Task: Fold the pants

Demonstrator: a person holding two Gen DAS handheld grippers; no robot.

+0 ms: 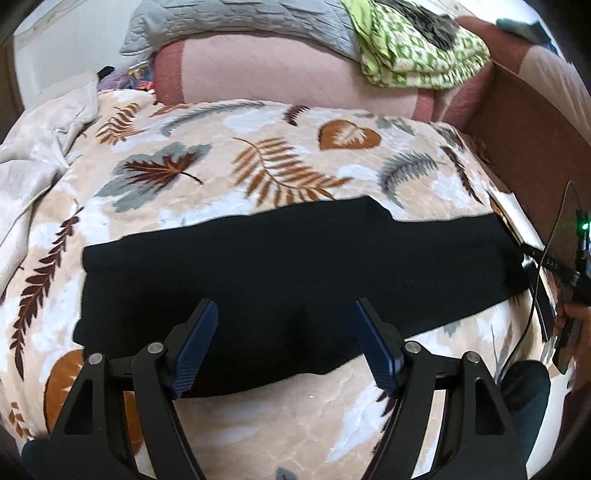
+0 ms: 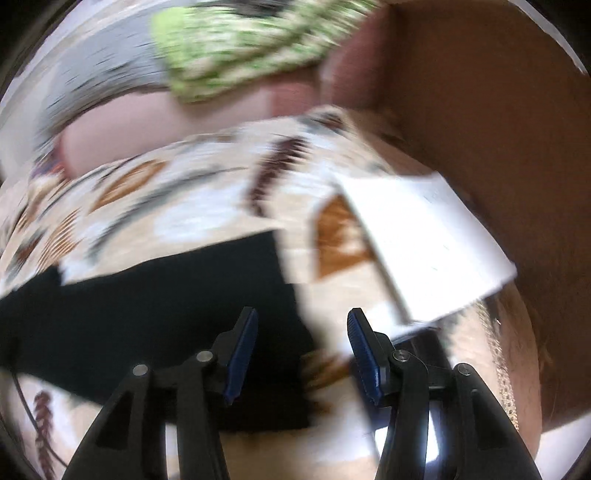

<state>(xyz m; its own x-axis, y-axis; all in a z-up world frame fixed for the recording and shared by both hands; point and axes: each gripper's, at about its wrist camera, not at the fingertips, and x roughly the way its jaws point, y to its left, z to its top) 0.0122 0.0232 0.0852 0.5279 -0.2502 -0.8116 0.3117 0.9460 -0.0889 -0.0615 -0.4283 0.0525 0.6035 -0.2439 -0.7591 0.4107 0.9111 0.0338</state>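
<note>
The black fabric pants (image 1: 288, 266) lie flat as a long dark band across the leaf-patterned beige fleece blanket (image 1: 229, 162) that covers the bed. In the left wrist view the band runs from about 9 o'clock to 3 o'clock; its upper edge steps down just right of centre, and its lower edge bulges toward 6 o'clock. The surface looks smooth, with little detail readable in the black cloth.

The left gripper (image 1: 284, 343) hovers over the near edge of the pants at 6 o'clock, its blue-padded jaws spread wide with nothing between them. The right gripper (image 2: 301, 354), seen in its own heavily blurred view, also has its jaws parted and empty; the pants (image 2: 155, 314) fill the 8 o'clock part of that view, with their end edge just left of the gap between the jaws. In the left wrist view the right gripper (image 1: 576, 258) shows at 3 o'clock, at the right end of the pants.

A white sheet of paper (image 2: 424, 251) lies on the blanket at 2 o'clock in the right view, against a brown wooden board (image 2: 498, 129). At 12 o'clock in the left view a pink padded cushion (image 1: 280, 74) carries a green-and-white patterned cloth (image 1: 417, 48) and a grey quilted cover (image 1: 236, 18).
</note>
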